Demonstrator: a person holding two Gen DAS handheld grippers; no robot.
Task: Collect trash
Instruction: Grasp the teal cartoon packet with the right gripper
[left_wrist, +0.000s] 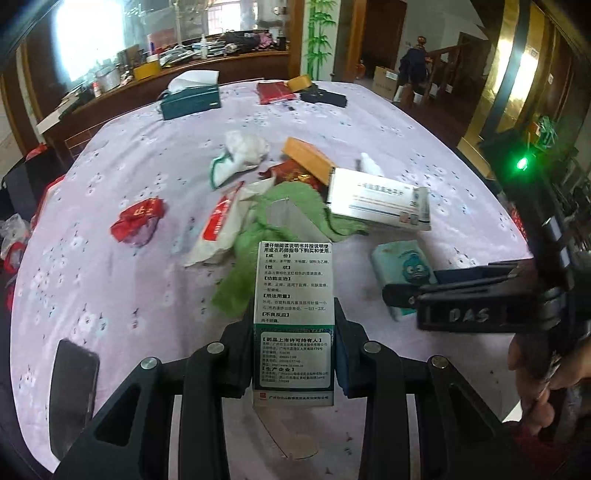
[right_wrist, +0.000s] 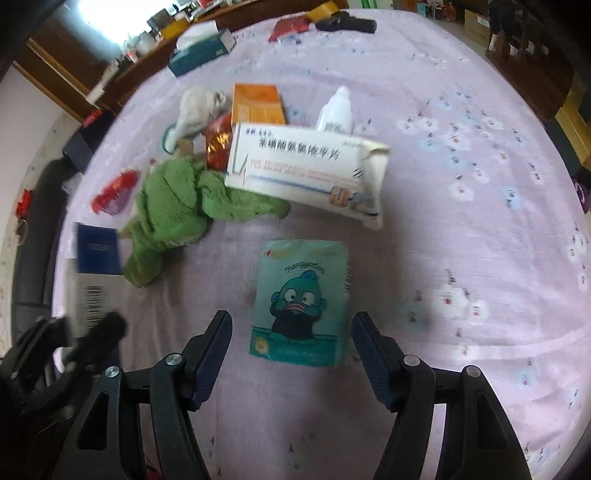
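The left claw (left_wrist: 293, 354) pinches a printed medicine carton (left_wrist: 293, 314) above the lilac-clothed worktop (left_wrist: 110, 258), the carton's long axis running forward along the fingers toward a green cloth (left_wrist: 258, 229). The right claw (right_wrist: 291, 354), spread wide, hangs over a teal cartoon tissue pack (right_wrist: 301, 302) lying flat, lengthwise between its fingers, untouched.

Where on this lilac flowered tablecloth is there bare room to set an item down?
Free: the lilac tablecloth right of the white flat medicine box and teal cartoon tissue pack. Also bare between that pack and the green towel. Crowded: around the towel, orange box and white bottle.
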